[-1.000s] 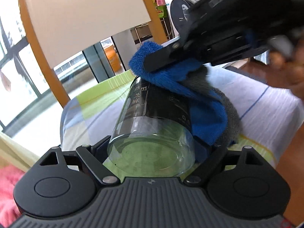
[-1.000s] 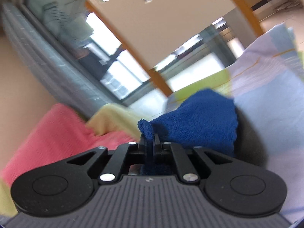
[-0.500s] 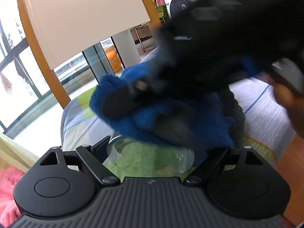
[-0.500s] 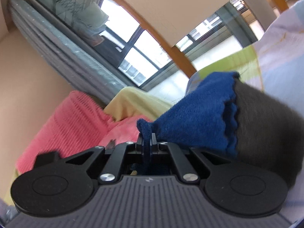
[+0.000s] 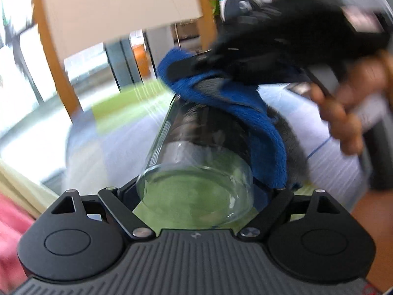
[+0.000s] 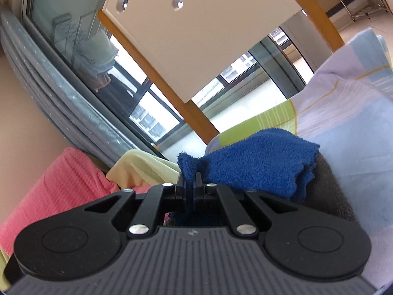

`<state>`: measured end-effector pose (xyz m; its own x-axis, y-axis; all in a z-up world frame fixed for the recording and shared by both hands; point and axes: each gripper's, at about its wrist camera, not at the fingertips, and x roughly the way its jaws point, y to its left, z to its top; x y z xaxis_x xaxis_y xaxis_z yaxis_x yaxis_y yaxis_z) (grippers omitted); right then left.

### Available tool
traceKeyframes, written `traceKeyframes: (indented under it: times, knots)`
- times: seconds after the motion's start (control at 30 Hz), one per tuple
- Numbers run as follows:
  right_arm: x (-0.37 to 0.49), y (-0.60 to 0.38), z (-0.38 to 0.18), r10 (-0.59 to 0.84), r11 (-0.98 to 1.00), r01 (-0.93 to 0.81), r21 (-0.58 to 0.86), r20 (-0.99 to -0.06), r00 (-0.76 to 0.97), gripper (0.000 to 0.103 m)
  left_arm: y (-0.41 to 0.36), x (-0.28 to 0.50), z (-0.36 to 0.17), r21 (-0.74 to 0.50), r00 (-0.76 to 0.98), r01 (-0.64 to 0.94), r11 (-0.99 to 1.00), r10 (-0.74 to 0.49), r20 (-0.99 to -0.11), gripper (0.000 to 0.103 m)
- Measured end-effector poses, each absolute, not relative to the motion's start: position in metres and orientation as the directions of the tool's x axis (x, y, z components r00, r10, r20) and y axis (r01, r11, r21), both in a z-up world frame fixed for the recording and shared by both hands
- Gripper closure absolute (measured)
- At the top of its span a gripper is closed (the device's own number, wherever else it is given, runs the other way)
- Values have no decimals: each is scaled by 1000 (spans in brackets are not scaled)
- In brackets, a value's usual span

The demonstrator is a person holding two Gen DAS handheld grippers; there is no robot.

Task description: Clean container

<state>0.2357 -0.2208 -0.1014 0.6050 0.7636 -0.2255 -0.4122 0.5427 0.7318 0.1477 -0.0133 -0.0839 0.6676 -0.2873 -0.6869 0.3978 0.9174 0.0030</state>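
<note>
My left gripper is shut on a clear glass container, held by its base with its length pointing away from me. A blue and grey cloth lies over the container's far end and right side. My right gripper comes in from the upper right, shut on that cloth and resting on the container's far end. In the right wrist view my right gripper is shut on the blue cloth, which bunches to the right of the fingers. The container is hidden there.
A table with a striped green, blue and lilac cloth lies below. A wooden chair back stands behind it, with windows beyond. Pink and yellow fabrics lie at the left.
My right gripper and the cloth have moved back from over the container's base toward its far end, uncovering the glass wall. My left gripper has kept its hold.
</note>
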Motion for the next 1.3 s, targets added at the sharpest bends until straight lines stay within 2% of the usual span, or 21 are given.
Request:
traceKeyframes:
  times: [0.03,0.1,0.2,0.3,0.37,0.47,0.6,0.73,0.9,1.0,1.1,1.2,1.3]
  knots:
    - [236,-222,-103,764,536,-406,740,-220,607,103,-6,155,-82,-61,647,391,918,-321,-692,16]
    - [234,-224,-104,760,533,-395,748,-217,613,103,-5,158,-83,-73,643,394,916,-331,-691,16]
    - [226,-232,-102,750,534,-369,761,-223,623,102,-20,147,-83,62,687,415,908,-268,-675,15]
    - [208,-236,-97,763,539,-391,746,-236,602,100,-42,128,-92,270,752,424,865,-170,-636,15]
    - [193,-233,-96,793,518,-422,744,-233,563,98,-46,116,-95,321,769,423,848,-149,-621,15]
    - [172,-222,-102,843,464,-456,759,-219,492,98,-41,119,-93,284,755,416,864,-154,-637,15]
    - [163,-207,-108,881,401,-470,786,-191,432,99,-40,120,-95,301,761,414,859,-145,-633,16]
    - [175,-192,-105,891,409,-498,765,-216,400,103,-39,121,-96,312,764,413,855,-139,-630,16]
    - [189,-178,-99,894,425,-530,734,-250,372,103,-30,132,-95,273,754,385,881,-130,-644,16]
    - [198,-181,-103,909,385,-482,787,-231,347,103,-27,136,-96,282,758,374,884,-116,-642,16]
    - [211,-191,-112,908,339,-389,857,-190,373,103,-26,137,-97,294,761,375,879,-112,-639,16]
    - [226,-207,-114,872,369,-338,866,-196,449,103,-25,138,-98,304,764,377,875,-108,-636,16]
    - [237,-216,-105,834,445,-358,821,-234,500,103,-21,140,-98,295,762,376,879,-112,-638,16]
